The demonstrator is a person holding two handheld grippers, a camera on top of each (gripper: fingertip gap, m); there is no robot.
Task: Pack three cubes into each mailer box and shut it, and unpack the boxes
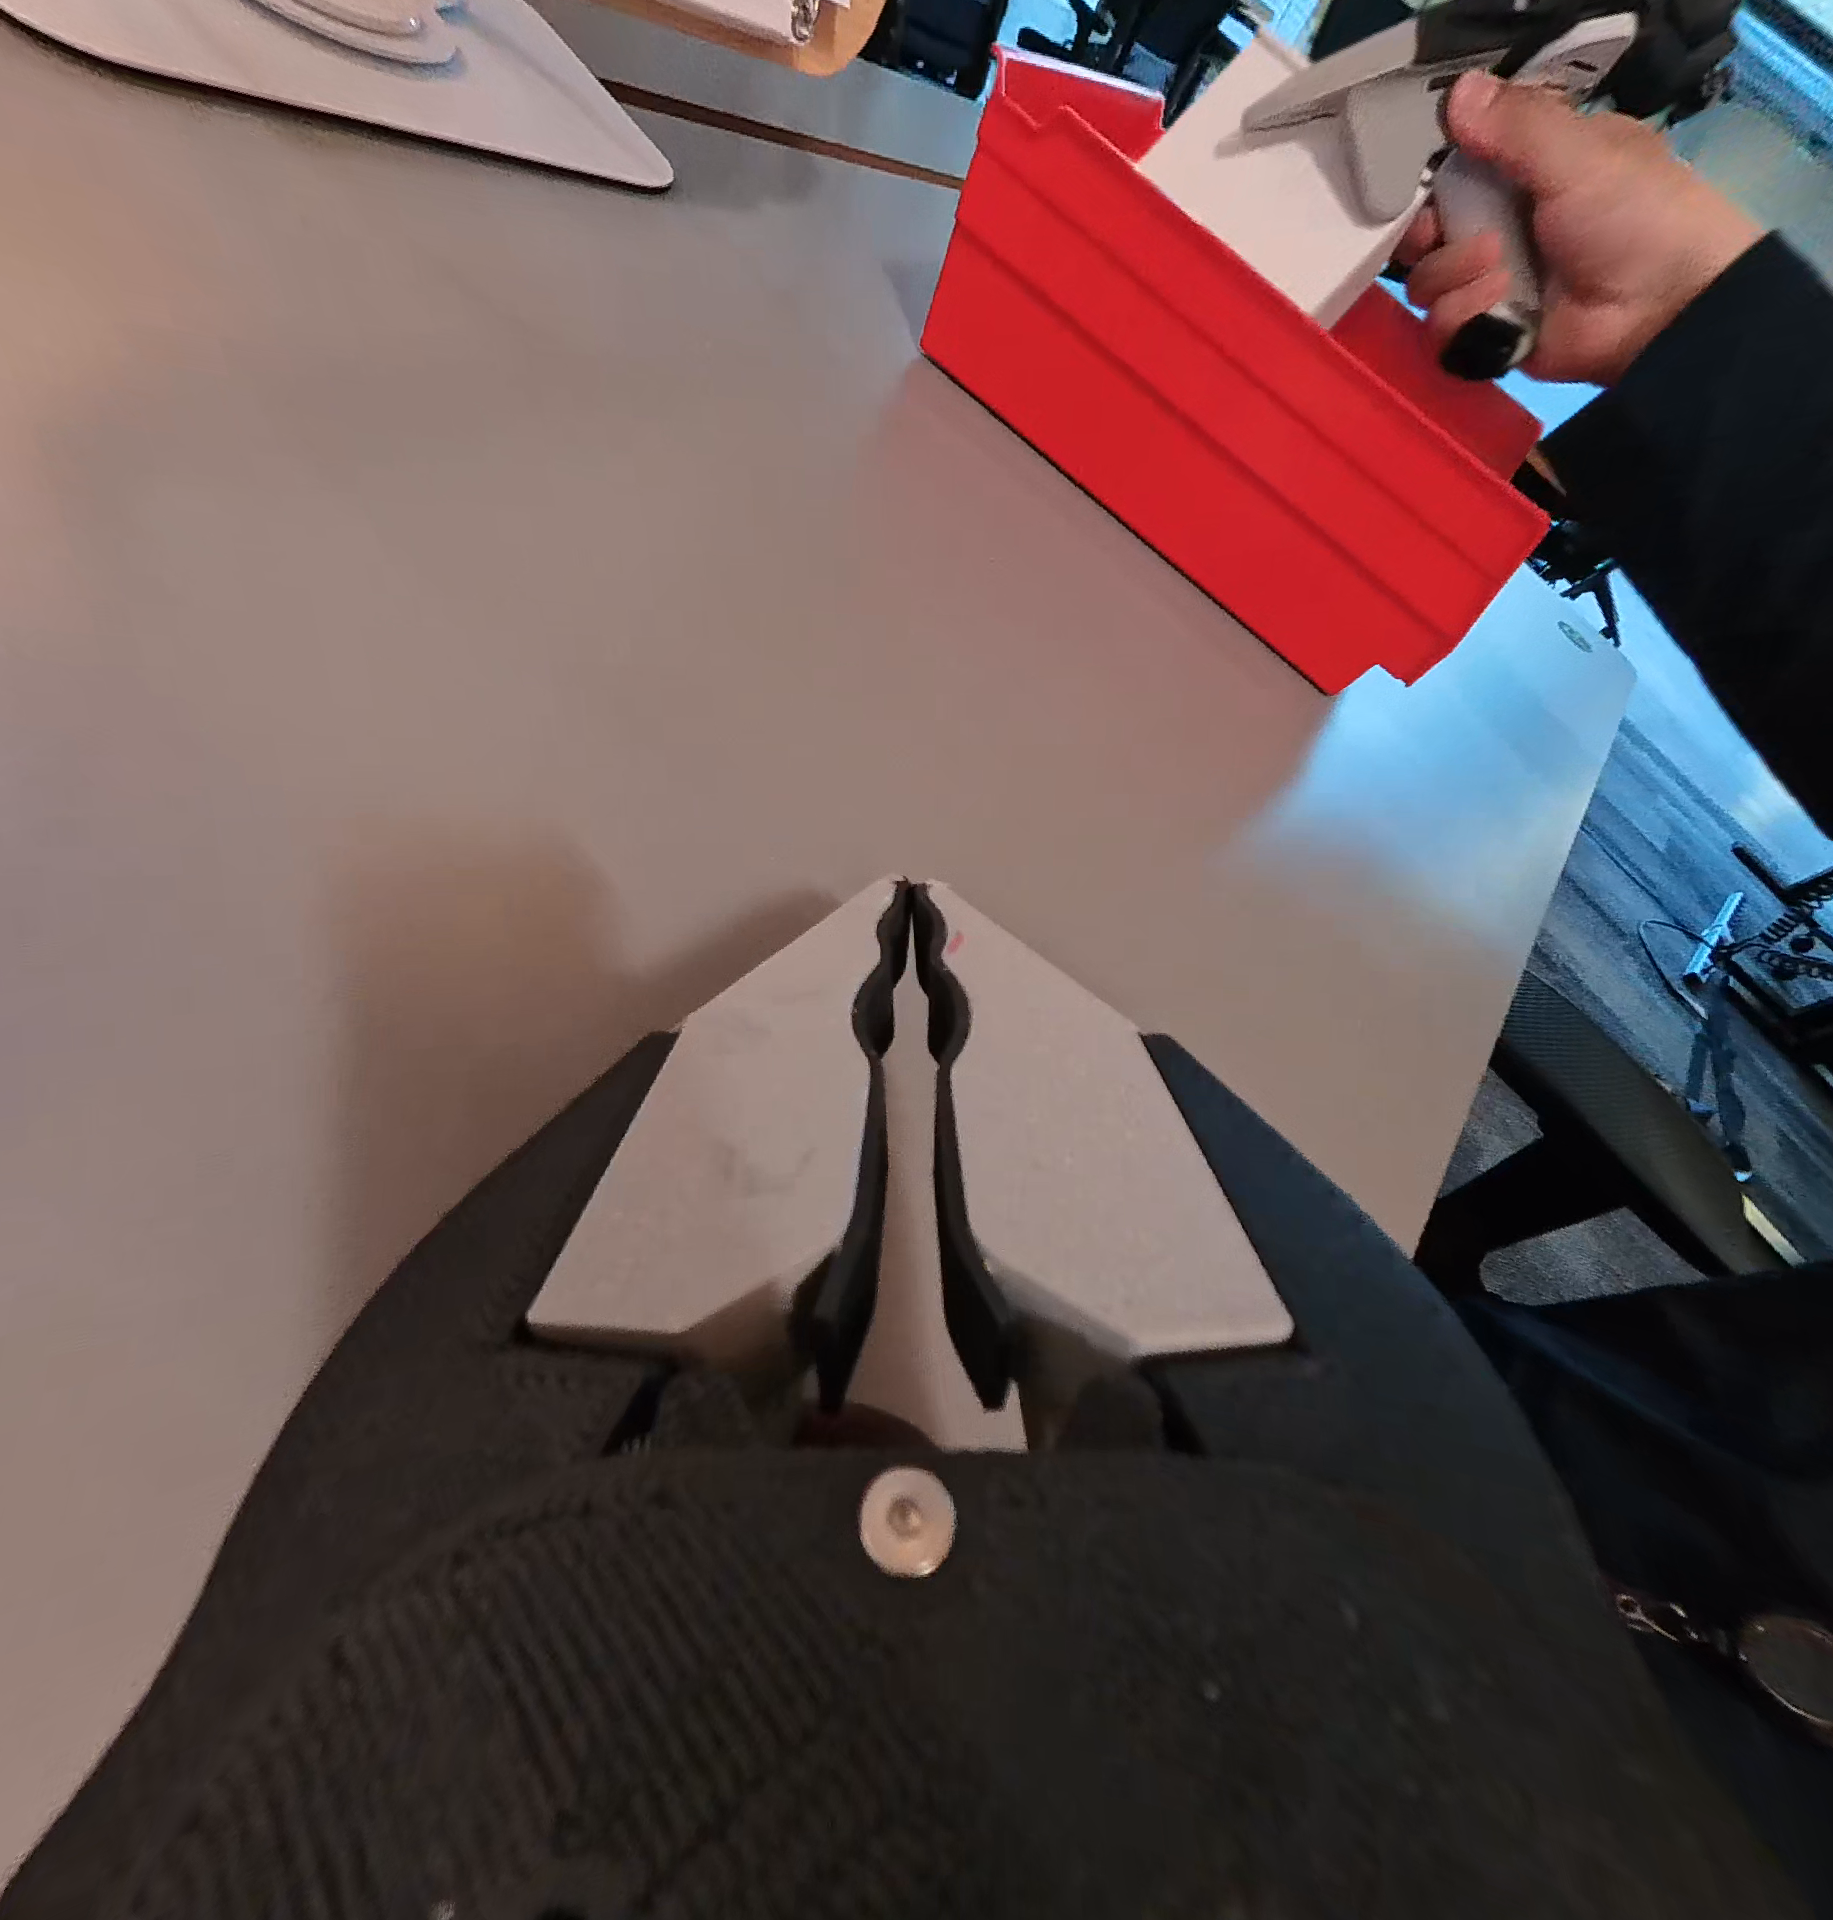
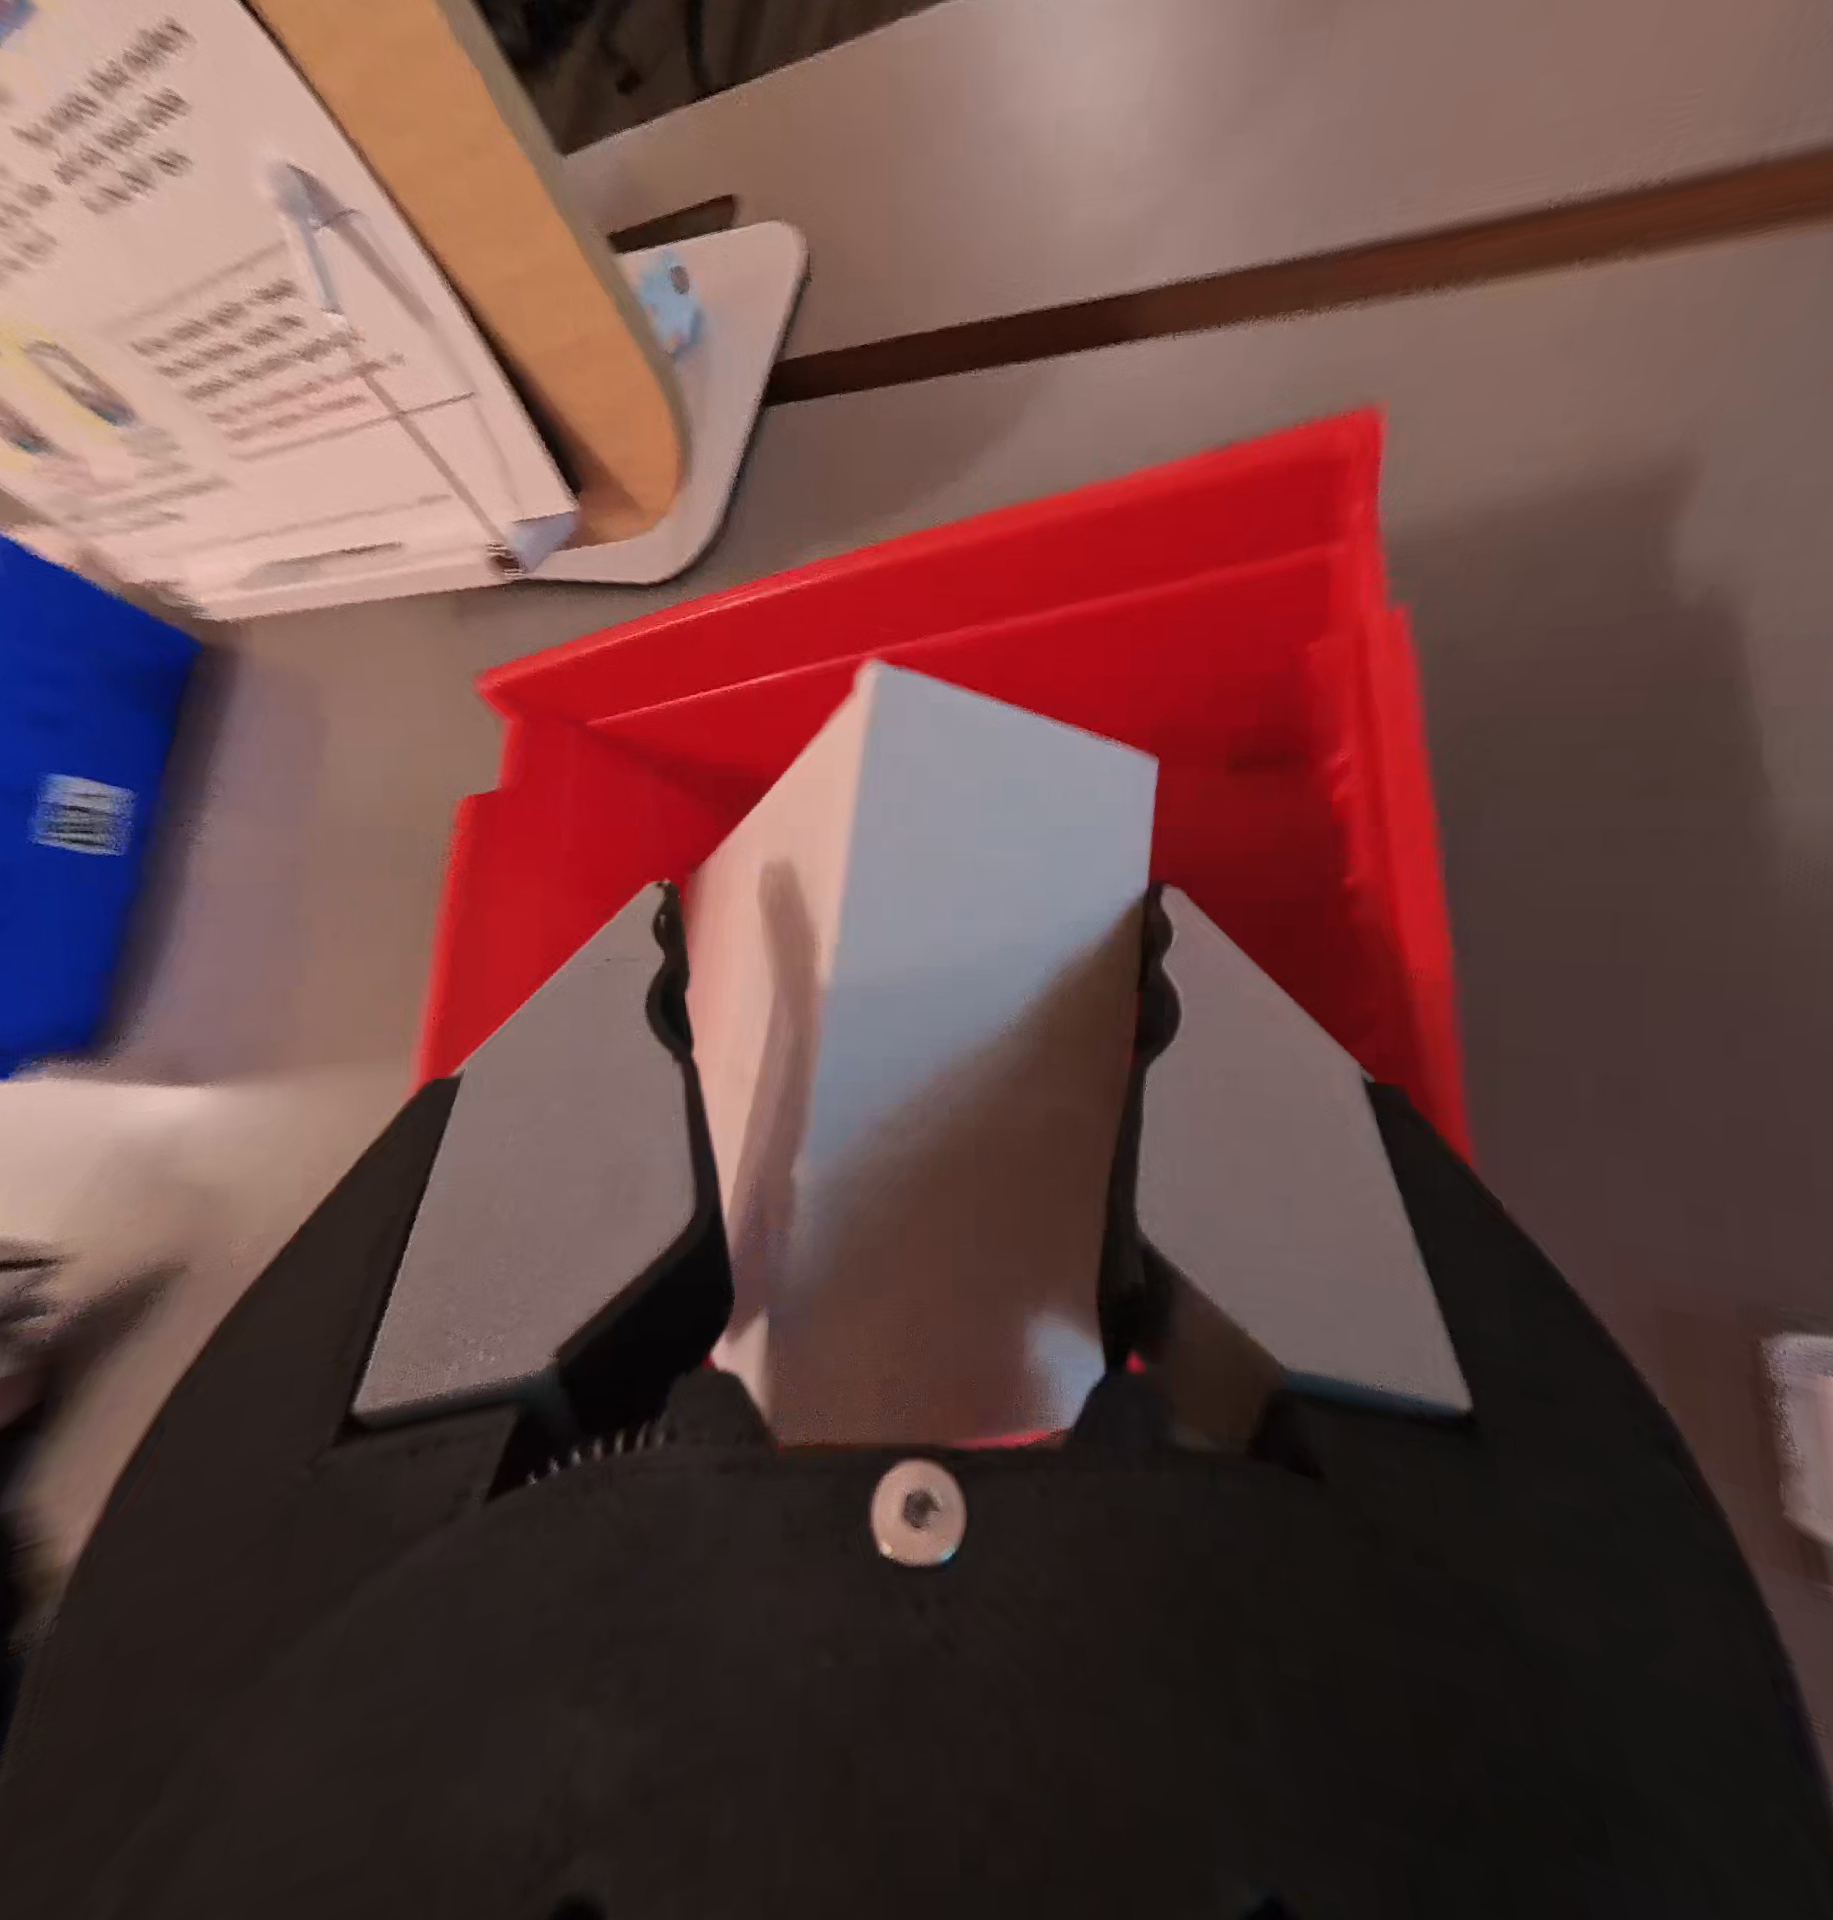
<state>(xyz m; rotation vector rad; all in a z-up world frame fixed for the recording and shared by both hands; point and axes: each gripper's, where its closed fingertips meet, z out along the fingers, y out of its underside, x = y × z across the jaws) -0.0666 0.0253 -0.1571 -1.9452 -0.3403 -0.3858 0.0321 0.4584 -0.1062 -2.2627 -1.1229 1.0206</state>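
An open red mailer box [image 2: 995,623] sits on the grey table; it also shows at the upper right of the left wrist view [image 1: 1203,436]. My right gripper [image 2: 907,904] is shut on a white cube [image 2: 953,935] and holds it above the box's open inside. The cube [image 1: 1244,208] and the right gripper in a hand [image 1: 1411,156] show over the box in the left wrist view. My left gripper [image 1: 904,888] is shut and empty, low over bare table, well short of the box.
A blue box [image 2: 50,800] lies at the left. A clipboard with printed sheets [image 2: 268,312] rests on a white stand base [image 2: 725,416] behind the red box. The table's edge [image 1: 1514,987] runs at the right, with chairs and floor beyond. The tips of one gripper are about 45 centimetres away from the tips of the other.
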